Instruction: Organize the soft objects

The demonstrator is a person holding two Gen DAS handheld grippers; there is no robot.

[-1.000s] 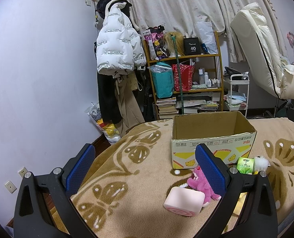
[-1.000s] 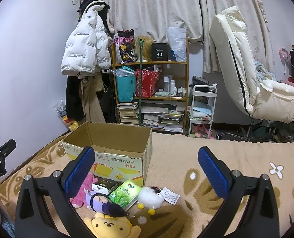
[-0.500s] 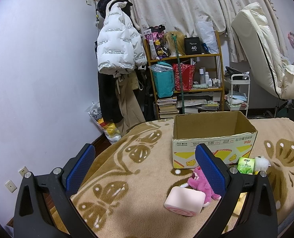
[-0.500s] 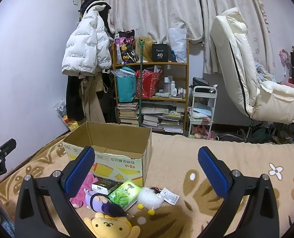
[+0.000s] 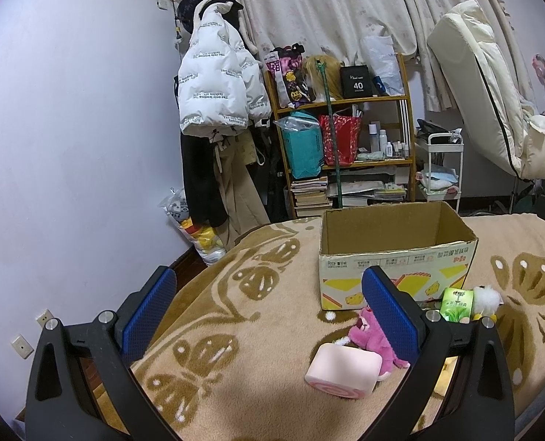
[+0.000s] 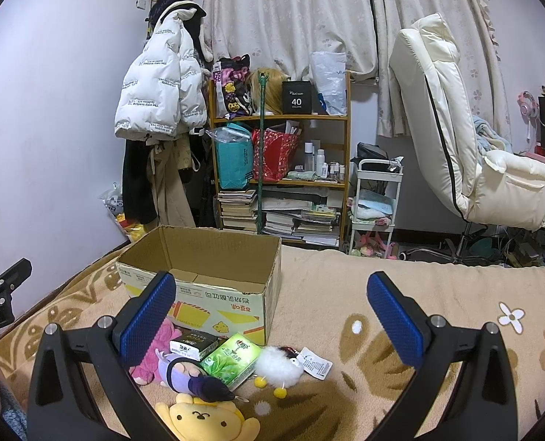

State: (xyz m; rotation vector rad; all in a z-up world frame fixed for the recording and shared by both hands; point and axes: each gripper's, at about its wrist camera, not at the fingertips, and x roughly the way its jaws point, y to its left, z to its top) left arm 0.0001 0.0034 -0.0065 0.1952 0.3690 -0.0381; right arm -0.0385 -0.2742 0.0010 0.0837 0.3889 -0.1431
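Blue pads spread wide on both my grippers, the left gripper (image 5: 269, 312) and the right gripper (image 6: 272, 316), each holding nothing above the blanket (image 6: 346, 286). Just before the cardboard box (image 6: 206, 275), whose visible interior is bare, lie the pink plush (image 5: 370, 334), pink cushion (image 5: 342, 369), white fluffy toy (image 6: 278, 364), yellow plush (image 6: 206, 417) and green packet (image 6: 232, 362).

walls: pale lilac (image 5: 70, 128) | curtains: cream, drawn (image 6: 291, 11) | shelf: wooden, cluttered (image 6: 280, 169) | chair: cream recliner (image 6: 456, 139)
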